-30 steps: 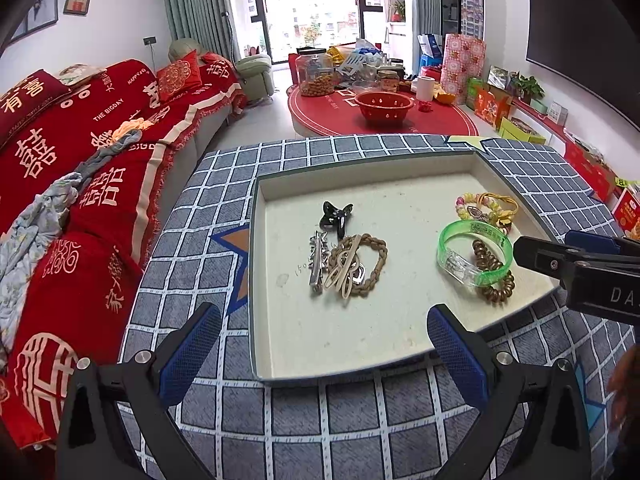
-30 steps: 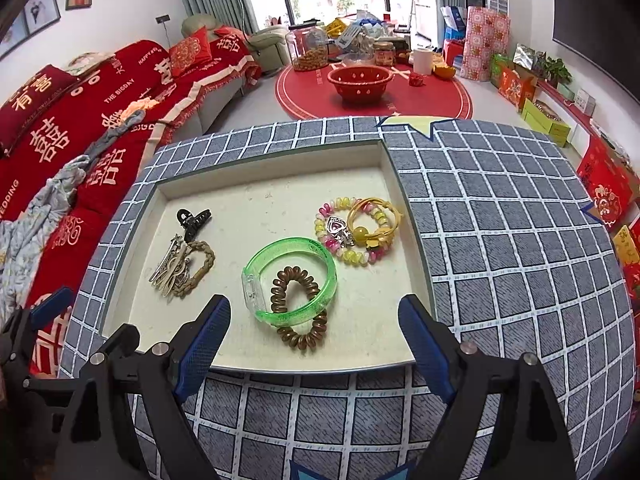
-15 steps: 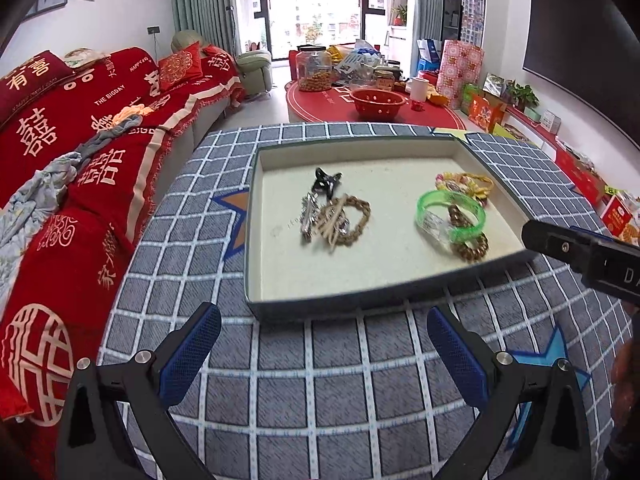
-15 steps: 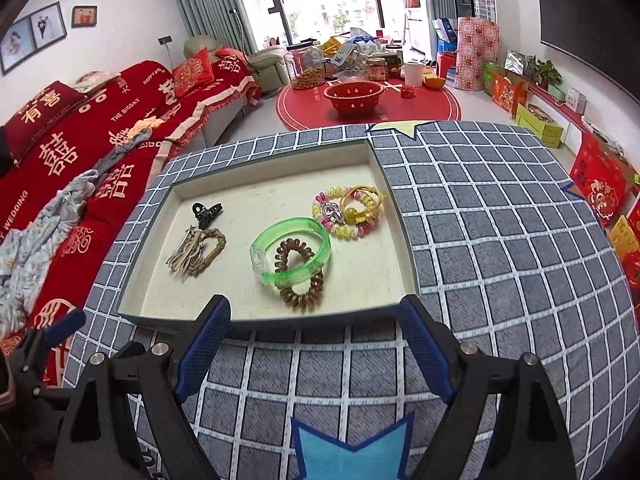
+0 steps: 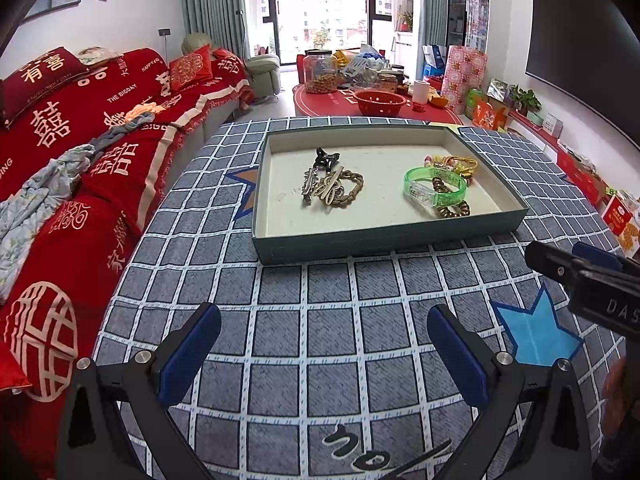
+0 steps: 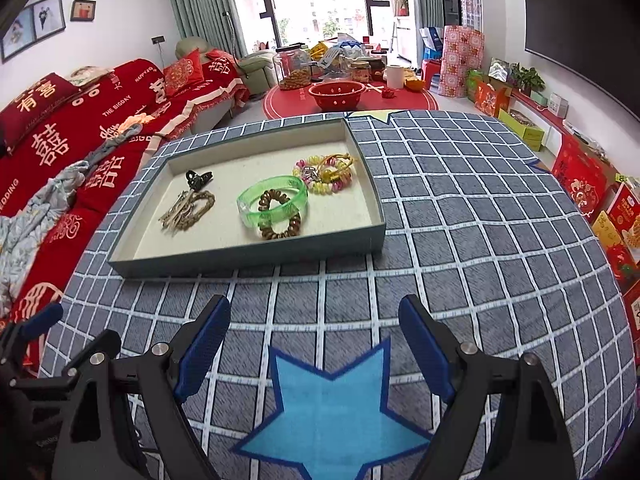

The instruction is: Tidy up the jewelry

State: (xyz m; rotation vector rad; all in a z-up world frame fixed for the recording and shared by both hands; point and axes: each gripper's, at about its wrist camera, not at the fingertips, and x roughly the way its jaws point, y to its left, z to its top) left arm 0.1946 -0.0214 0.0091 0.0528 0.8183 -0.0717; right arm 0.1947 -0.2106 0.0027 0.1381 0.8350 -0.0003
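A shallow teal tray point(image 5: 380, 242) point(image 6: 248, 258) with a cream floor sits on the checked table. Inside lie a black claw clip point(image 5: 326, 159) point(image 6: 198, 178), a brown chain with metal clips point(image 5: 334, 188) point(image 6: 186, 210), a green translucent bangle point(image 5: 434, 186) point(image 6: 272, 200), a brown coil hair tie point(image 5: 452, 208) point(image 6: 280, 220) and a beaded bracelet bunch point(image 5: 454, 164) point(image 6: 326, 174). My left gripper point(image 5: 324, 352) hangs open over bare cloth, well short of the tray. My right gripper point(image 6: 314, 346) is likewise open and empty above a blue star patch point(image 6: 332, 412).
A red sofa point(image 5: 80, 152) runs along the left of the table. Beyond the tray a red low table point(image 5: 360, 100) carries a red colander and jars. Boxes line the right wall. The right gripper's body point(image 5: 588, 276) shows at the left view's right edge.
Both grippers have drawn back from the tray toward the table's near side; the tray now looks smaller and farther. Jaws stay wide. The jewelry has not moved.
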